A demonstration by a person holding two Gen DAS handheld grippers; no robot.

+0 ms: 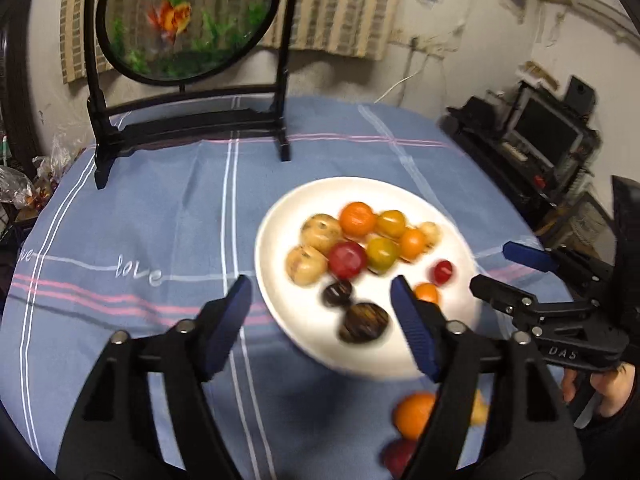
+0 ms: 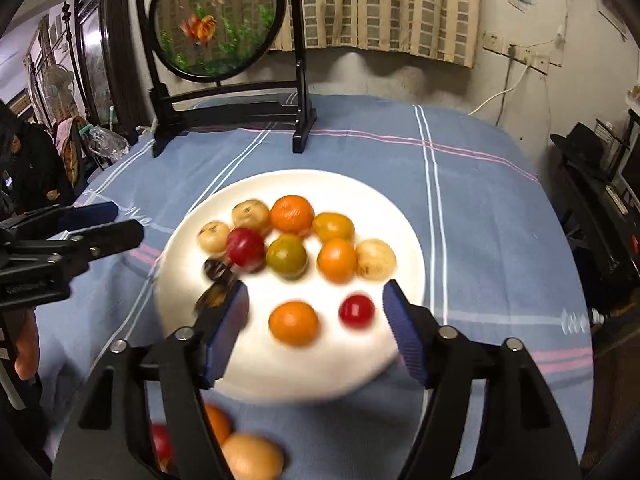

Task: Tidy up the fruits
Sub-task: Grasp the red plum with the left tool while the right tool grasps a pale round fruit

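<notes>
A white plate [image 1: 288,208] [image 2: 360,192] on the blue tablecloth holds several small fruits: oranges [image 1: 357,218], pale yellow ones [image 1: 321,232], red ones [image 1: 347,259], a yellow-green one [image 1: 382,253] and dark brown ones [image 1: 363,322]. My left gripper [image 1: 326,320] hovers open over the plate's near left rim. My right gripper [image 2: 316,324] is open above the plate's near side; an orange [image 2: 294,322] and a red fruit [image 2: 356,311] lie below it, untouched. Off the plate, near me, lie an orange [image 1: 414,416] [image 2: 218,424], a red fruit [image 2: 160,446] and a tan fruit [image 2: 252,458].
A round goldfish screen [image 1: 188,20] [image 2: 218,20] in a black stand rises at the table's back. Black shelves with equipment [image 1: 552,136] stand to the right, plastic bags [image 1: 16,184] to the left. Each gripper shows in the other's view [image 1: 508,276] [image 2: 116,224].
</notes>
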